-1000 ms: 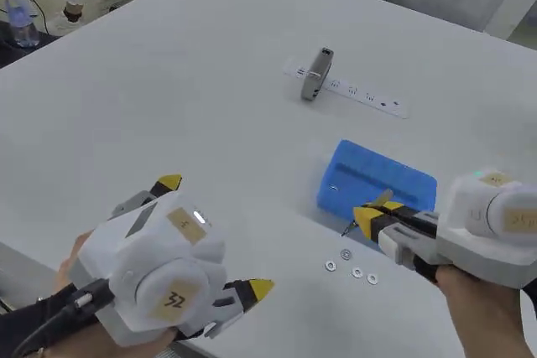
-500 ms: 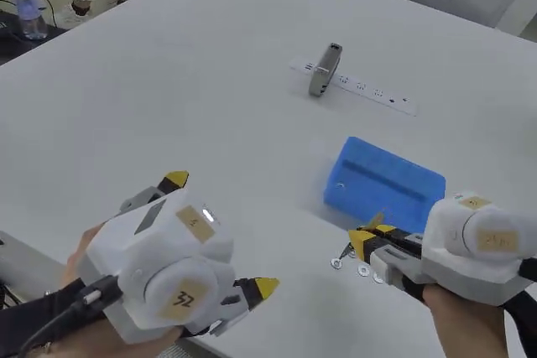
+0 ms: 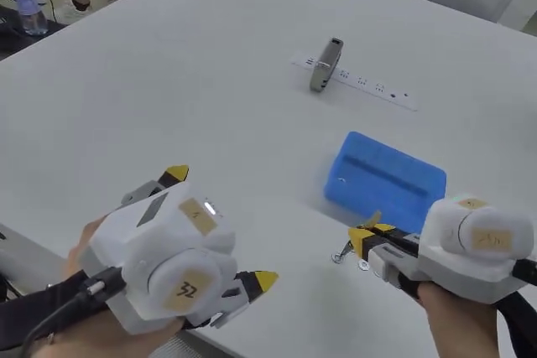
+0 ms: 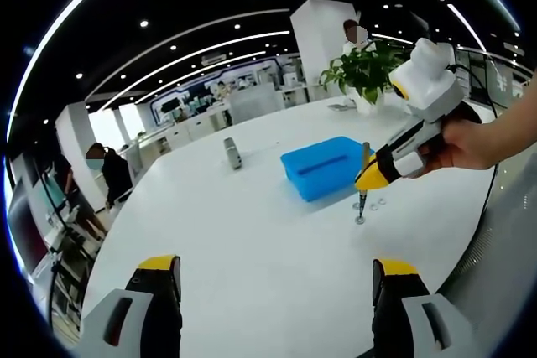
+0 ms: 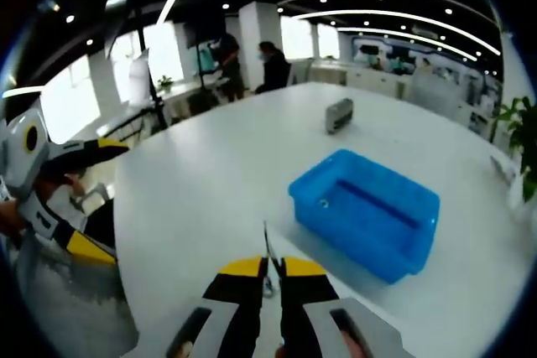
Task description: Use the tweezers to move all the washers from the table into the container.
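Observation:
The blue container (image 3: 386, 178) sits on the white table (image 3: 210, 98), with one small washer (image 5: 323, 203) on its floor. Just in front of it my right gripper (image 3: 369, 236) is shut on the thin metal tweezers (image 3: 346, 249). Their tip points down at the table among the loose washers (image 3: 363, 266). The left gripper view shows the tweezers (image 4: 362, 199) standing nearly upright beside the washers (image 4: 377, 204). My left gripper (image 3: 219, 228) is open and holds nothing, low at the table's near edge, well left of the container (image 4: 323, 165).
A white power strip (image 3: 361, 85) with a grey block (image 3: 323, 64) lying on it is beyond the container. Chairs stand past the far table edge. People stand in the background of the gripper views.
My right gripper has come down from the container's front edge to the washers, bringing the tweezers' tip to the table among them. The left gripper has hardly moved.

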`<state>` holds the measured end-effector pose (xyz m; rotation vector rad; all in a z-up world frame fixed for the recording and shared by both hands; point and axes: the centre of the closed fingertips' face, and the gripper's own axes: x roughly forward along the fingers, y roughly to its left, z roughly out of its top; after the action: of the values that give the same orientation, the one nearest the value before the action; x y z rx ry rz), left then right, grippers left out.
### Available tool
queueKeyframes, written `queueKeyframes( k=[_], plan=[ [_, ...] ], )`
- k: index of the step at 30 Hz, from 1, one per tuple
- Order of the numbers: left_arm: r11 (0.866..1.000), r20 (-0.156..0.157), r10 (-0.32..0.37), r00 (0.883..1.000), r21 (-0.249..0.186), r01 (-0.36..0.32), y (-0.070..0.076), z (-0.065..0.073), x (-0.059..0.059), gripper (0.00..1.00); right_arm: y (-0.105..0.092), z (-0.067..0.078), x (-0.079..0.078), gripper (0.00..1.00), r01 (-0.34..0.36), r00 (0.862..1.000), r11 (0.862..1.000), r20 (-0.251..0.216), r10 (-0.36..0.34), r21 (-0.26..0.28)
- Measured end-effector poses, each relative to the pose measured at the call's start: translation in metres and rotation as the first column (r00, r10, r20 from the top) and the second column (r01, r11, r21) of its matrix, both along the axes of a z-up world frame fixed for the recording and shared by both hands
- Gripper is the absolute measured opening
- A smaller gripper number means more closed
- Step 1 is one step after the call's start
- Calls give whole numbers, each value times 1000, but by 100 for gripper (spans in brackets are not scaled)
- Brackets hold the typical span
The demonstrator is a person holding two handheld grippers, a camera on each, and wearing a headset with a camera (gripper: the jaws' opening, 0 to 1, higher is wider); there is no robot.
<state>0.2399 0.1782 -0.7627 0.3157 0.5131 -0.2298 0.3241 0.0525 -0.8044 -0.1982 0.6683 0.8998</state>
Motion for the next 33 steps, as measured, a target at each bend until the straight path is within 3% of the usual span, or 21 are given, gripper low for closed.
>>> queueKeyframes(
  k=[13, 23, 33],
  plan=[
    [1000, -5, 3, 1000, 5, -3, 1, -1, 0, 96, 3, -2, -1, 3, -2, 1000, 1000, -8, 2, -9],
    [1000, -7, -1, 1000, 9, 2, 0, -1, 0, 96, 6, -1, -7, 2, -49, 997, 998, 60, 52, -51],
    [1000, -10, -8, 1000, 10, 8, -1, -2, -1, 96, 4, -1, -2, 1, -49, 998, 996, 32, 52, -71]
  ],
)
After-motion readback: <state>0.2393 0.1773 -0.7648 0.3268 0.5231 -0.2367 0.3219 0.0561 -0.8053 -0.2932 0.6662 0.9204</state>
